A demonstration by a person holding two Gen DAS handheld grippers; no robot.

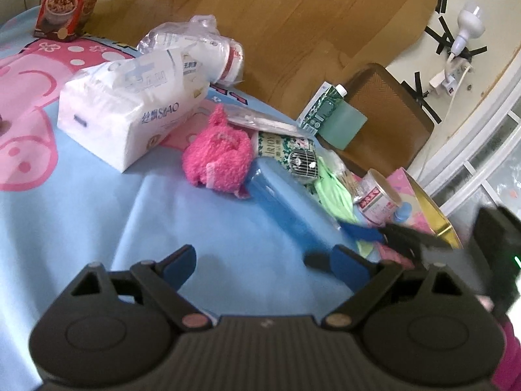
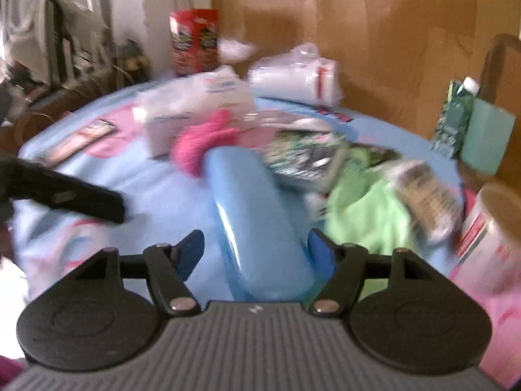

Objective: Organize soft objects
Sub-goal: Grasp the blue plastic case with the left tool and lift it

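**A:** What does your left wrist view give you?

**B:** My left gripper (image 1: 257, 262) hangs wide open over bare blue cloth on the surface (image 1: 97, 228), holding nothing. The pink fluffy cloth (image 1: 216, 159) lies mid-frame, touching the far end of the blue case (image 1: 286, 202). A tissue pack (image 1: 130, 110) sits to the upper left of it, and a green cloth (image 1: 335, 189) is bunched on the right among the clutter, beside a tin can (image 1: 379, 198). My right gripper (image 1: 368, 234) pokes in at the lower right edge.

**A:** And the right wrist view?

**B:** It is blurred. My right gripper (image 2: 257, 254) stands open astride the near end of the blue case (image 2: 260, 228); I cannot see the pads pressing it, so I judge nothing is held. The green cloth (image 2: 364, 215) sits just right of it, the pink fluffy cloth (image 2: 202, 143) beyond it.

**A:** Which step is this?

**B:** I judge I am choosing a soft item to gather. Next I need to shift off the hard case onto the green cloth.

**A:** What differs between views?

**B:** Only the left shows the gold box (image 1: 433, 215); only the right shows the flat packet (image 2: 78, 140) at left.
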